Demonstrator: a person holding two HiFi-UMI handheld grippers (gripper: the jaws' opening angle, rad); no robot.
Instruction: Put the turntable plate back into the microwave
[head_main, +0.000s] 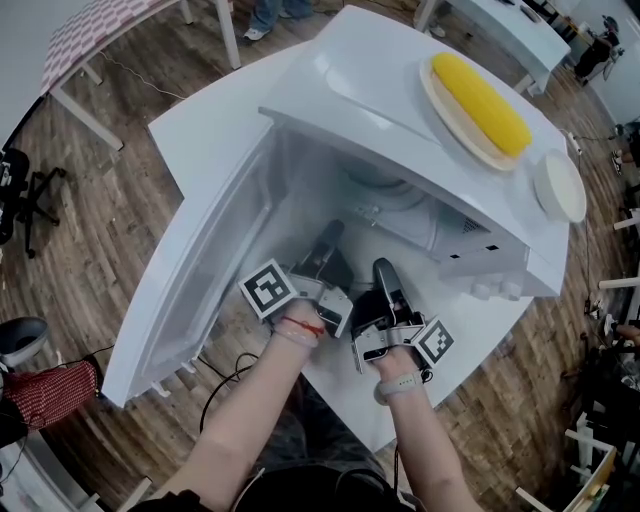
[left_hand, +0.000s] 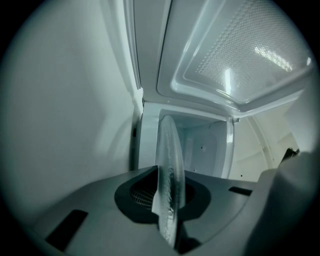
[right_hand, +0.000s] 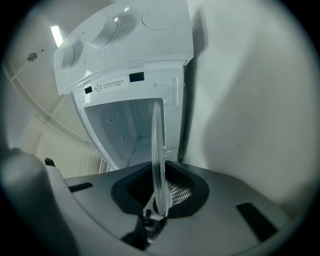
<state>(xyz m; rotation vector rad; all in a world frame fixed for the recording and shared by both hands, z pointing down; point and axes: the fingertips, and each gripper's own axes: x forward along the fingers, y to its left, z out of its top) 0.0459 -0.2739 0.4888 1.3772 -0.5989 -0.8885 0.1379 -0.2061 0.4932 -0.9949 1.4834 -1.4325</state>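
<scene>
Clear glass turntable plate (left_hand: 170, 185) is clamped at its rim by both the left tool (head_main: 328, 242) and the right tool (head_main: 386, 278), each closed onto it. The plate is held at the mouth of the microwave (head_main: 400, 90), edge-on to both tools, its far edge pointing into the open cavity.

place: lab workroom | cues: white tables (head_main: 500, 25), wood floor (head_main: 110, 230), office chair (head_main: 28, 195)

Left gripper (head_main: 327, 245) and right gripper (head_main: 385, 280) both clamped tight.
</scene>
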